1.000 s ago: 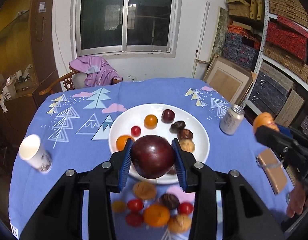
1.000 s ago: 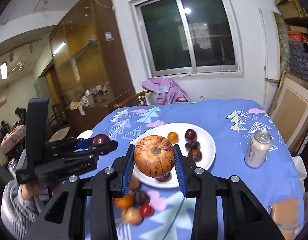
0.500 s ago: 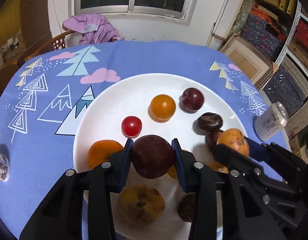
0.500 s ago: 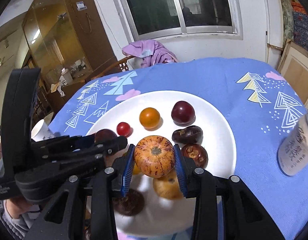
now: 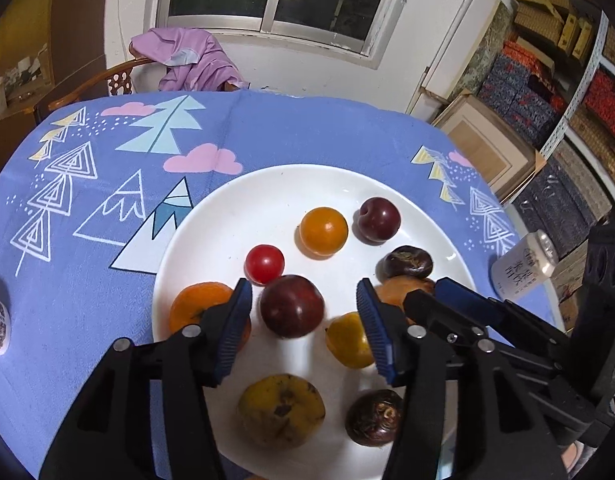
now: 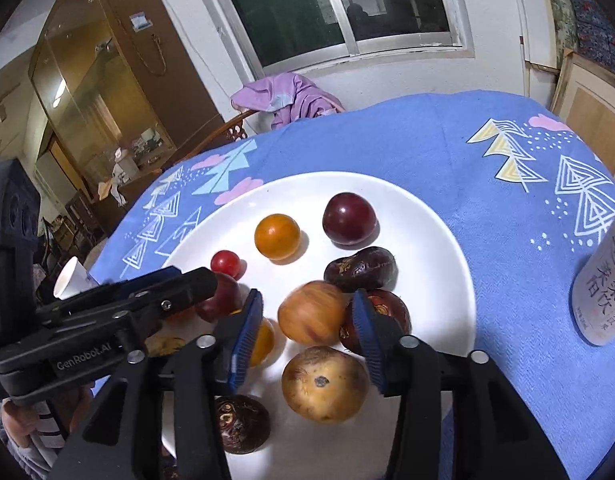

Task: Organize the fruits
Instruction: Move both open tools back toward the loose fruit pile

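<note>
My left gripper (image 5: 303, 320) is opening; the dark red round plum (image 5: 292, 306) sits loose between its blue pads on the white round plate (image 5: 235, 216), toward the plate's near-left edge. My right gripper (image 6: 305, 326) is opening too, with the speckled orange round fruit (image 6: 312, 313) free between its pads near the plate's centre, a brown chestnut-like fruit (image 6: 383, 316) touching the right pad.

The right claw (image 6: 305, 328) is opening around a streaked orange fruit (image 6: 311, 313) on the white plate (image 6: 439, 240).

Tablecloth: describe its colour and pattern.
Blue tablecloth with trees, mountains, triangles and pink clouds; clearest in the left wrist view.
</note>
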Motion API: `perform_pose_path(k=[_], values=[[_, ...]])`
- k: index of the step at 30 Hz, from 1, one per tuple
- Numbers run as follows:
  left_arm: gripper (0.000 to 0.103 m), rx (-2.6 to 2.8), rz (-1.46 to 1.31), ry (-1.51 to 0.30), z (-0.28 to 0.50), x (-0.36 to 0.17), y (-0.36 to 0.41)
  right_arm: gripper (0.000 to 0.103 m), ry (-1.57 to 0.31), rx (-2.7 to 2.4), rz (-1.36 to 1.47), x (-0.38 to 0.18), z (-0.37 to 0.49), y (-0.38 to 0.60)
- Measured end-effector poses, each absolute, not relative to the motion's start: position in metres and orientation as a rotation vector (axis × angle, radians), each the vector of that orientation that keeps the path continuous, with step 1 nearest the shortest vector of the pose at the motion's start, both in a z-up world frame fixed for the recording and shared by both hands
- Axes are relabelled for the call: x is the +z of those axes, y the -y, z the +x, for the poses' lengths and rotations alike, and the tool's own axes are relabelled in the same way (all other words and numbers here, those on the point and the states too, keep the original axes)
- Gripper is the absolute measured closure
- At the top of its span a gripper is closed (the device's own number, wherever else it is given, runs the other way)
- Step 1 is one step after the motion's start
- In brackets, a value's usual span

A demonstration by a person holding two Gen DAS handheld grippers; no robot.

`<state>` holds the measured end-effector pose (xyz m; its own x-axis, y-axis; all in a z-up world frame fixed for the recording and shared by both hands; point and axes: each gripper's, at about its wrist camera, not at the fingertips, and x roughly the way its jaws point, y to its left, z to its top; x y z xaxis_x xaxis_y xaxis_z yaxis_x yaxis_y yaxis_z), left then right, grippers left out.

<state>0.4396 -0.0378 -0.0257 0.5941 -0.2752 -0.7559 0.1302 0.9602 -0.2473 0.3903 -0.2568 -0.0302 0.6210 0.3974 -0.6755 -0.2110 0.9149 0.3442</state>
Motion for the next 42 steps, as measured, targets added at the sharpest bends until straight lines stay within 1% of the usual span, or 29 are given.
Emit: perform_pose_path(k=[3, 4, 5, 6, 7, 9, 10, 11, 12, 13, 14, 18, 23, 26, 31, 34, 42], values=[[0.035, -0.230, -0.169, -0.885, 0.426, -0.016, 0.036, 0.046, -0.805, 0.358, 0.244, -0.017, 0.376, 0.260], [0.025, -0.205, -0.153, -0.871, 0.419, -0.011, 0.036, 0.046, -0.793, 0.365, 0.248, -0.012, 0.370, 0.262], [0.020, -0.187, -0.139, -0.852, 0.411, -0.006, 0.034, 0.044, -0.781, 0.369, 0.252, -0.007, 0.362, 0.264], [0.019, -0.178, -0.126, -0.831, 0.403, 0.000, 0.033, 0.039, -0.765, 0.370, 0.254, 0.000, 0.353, 0.266], [0.018, -0.176, -0.111, -0.814, 0.393, 0.006, 0.031, 0.037, -0.751, 0.370, 0.254, 0.006, 0.343, 0.267], [0.013, -0.167, -0.094, -0.789, 0.373, 0.015, 0.025, 0.028, -0.724, 0.376, 0.256, 0.018, 0.322, 0.270], [0.010, -0.152, -0.086, -0.770, 0.360, 0.020, 0.020, 0.025, -0.710, 0.382, 0.263, 0.022, 0.311, 0.272], [0.007, -0.136, -0.080, -0.752, 0.349, 0.023, 0.016, 0.019, -0.695, 0.384, 0.274, 0.026, 0.297, 0.273], [0.006, -0.119, -0.077, -0.735, 0.336, 0.024, 0.012, 0.012, -0.685, 0.383, 0.282, 0.028, 0.286, 0.274], [0.004, -0.102, -0.076, -0.720, 0.322, 0.025, 0.007, 0.009, -0.677, 0.383, 0.287, 0.028, 0.275, 0.274], [0.004, -0.093, -0.075, -0.710, 0.309, 0.023, 0.002, 0.007, -0.671, 0.383, 0.288, 0.027, 0.263, 0.274], [0.004, -0.053, -0.046, -0.691, 0.259, 0.002, -0.012, 0.004, -0.659, 0.354, 0.222, 0.012, 0.221, 0.267], [0.004, -0.033, -0.008, -0.710, 0.220, -0.041, -0.025, 0.003, -0.676, 0.337, 0.089, -0.013, 0.185, 0.252], [0.004, -0.119, -0.031, -0.795, 0.219, -0.055, -0.026, 0.003, -0.695, 0.349, 0.010, -0.023, 0.174, 0.240], [0.004, -0.083, 0.070, -0.764, 0.216, -0.057, -0.014, 0.003, -0.660, 0.338, -0.144, -0.027, 0.163, 0.220], [0.004, -0.085, 0.068, -0.791, 0.220, -0.061, -0.014, 0.003, -0.700, 0.383, -0.154, -0.031, 0.164, 0.217], [0.004, -0.046, 0.018, -0.850, 0.243, -0.068, -0.026, 0.003, -0.729, 0.393, -0.140, -0.034, 0.165, 0.215]])
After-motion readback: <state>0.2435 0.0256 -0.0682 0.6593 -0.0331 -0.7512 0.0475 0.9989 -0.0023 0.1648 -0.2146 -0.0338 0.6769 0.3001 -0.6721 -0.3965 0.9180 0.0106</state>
